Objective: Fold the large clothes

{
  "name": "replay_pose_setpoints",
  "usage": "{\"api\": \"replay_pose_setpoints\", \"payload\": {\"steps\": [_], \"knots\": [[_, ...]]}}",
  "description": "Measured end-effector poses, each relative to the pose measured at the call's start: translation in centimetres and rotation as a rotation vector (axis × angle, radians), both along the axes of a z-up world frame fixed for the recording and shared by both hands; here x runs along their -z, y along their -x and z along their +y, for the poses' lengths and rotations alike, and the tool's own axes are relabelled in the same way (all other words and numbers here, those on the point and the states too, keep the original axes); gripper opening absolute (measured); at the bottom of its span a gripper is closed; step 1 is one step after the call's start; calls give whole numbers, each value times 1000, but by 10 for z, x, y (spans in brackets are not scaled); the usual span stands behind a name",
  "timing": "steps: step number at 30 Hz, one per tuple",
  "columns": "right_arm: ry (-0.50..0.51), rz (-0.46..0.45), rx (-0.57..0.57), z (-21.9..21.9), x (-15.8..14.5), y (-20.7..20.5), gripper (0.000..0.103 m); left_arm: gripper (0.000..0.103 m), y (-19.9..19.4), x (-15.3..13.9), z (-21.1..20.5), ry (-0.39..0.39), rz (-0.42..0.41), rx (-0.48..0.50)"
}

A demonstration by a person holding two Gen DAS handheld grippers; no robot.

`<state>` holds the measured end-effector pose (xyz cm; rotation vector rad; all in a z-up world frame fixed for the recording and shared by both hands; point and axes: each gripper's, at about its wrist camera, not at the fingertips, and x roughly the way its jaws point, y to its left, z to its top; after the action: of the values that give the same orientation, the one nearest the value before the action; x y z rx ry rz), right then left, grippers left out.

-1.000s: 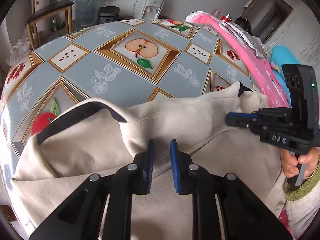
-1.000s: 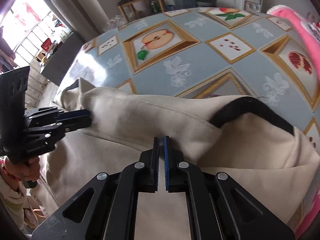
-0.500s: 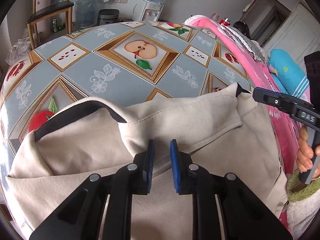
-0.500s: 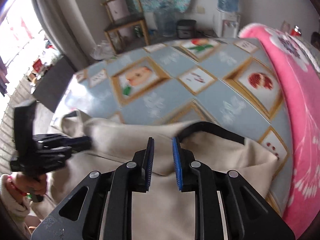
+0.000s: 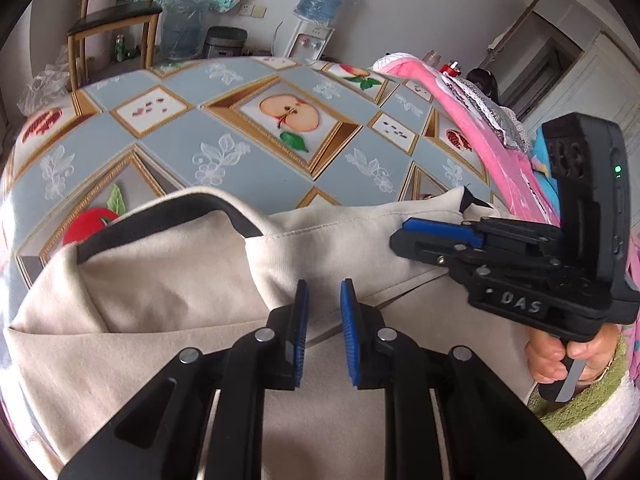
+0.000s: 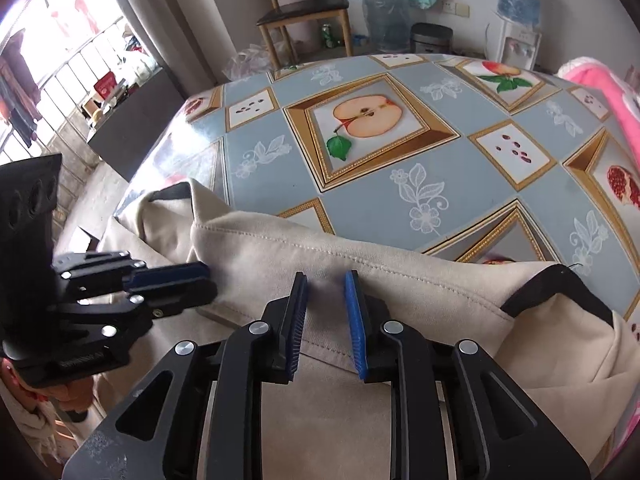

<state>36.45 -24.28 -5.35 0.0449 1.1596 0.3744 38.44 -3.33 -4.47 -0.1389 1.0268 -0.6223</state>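
A large beige garment (image 5: 168, 280) with black trim lies folded over on the near part of the table (image 5: 248, 148). My left gripper (image 5: 324, 320) hovers over a fold edge in the cloth, jaws slightly apart with nothing pinched between the pads. My right gripper (image 6: 326, 308) stands over the stitched hem of the garment (image 6: 400, 264), its jaws parted and nothing caught between them. From each wrist view the other gripper shows side-on over the cloth: the right gripper (image 5: 404, 234) near a black-trimmed corner, the left gripper (image 6: 200, 276) near the garment's left end.
A fruit-patterned oilcloth covers the table's far half. A pink blanket (image 5: 472, 120) lies along the right edge. Beyond the table stand a wooden chair (image 6: 304, 12), a water dispenser (image 5: 316, 40) and a rice cooker (image 5: 224, 42). A person's hand (image 5: 560, 356) holds the right gripper's handle.
The right gripper's jaws went from shut to parted. It swung off to the right, then came back over the hem, closer to the left gripper. The left gripper has stayed put.
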Motion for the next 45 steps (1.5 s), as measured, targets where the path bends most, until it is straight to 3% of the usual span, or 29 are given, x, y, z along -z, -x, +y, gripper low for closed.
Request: {"api": "replay_pose_setpoints", "payload": {"steps": [6,11,16,19,23,25,31,33,35,37,45], "knots": [[14,-7,-6,2,3,0,21,17,-11,-25,-2,1,-84,-5],[6,15,-9,-4,5,2,21,16,-36,-1,-8,-84,0,-9],[-101,64,36,-29,-1,2,23,16,-25,3,-9,-109,-30,6],[-93,28,85,-43,-13,3,23,16,-22,5,-5,-96,-32,11],[-17,103,117,-50,13,-2,21,16,-24,7,-5,-80,-28,7],[-7,90,106,-51,10,0,21,16,-24,6,-6,-84,-32,9],[-77,83,114,-67,-21,18,24,16,-2,-13,-10,-122,-84,93],[-101,114,93,-66,-20,22,24,16,5,-11,-15,-177,-79,130],[-66,143,85,-62,-11,22,24,16,11,-5,-18,-220,-70,150],[-24,162,94,-59,3,20,21,16,10,-2,-16,-215,-65,137],[84,86,107,-47,12,8,20,16,-3,4,-18,-235,-80,104]]}}
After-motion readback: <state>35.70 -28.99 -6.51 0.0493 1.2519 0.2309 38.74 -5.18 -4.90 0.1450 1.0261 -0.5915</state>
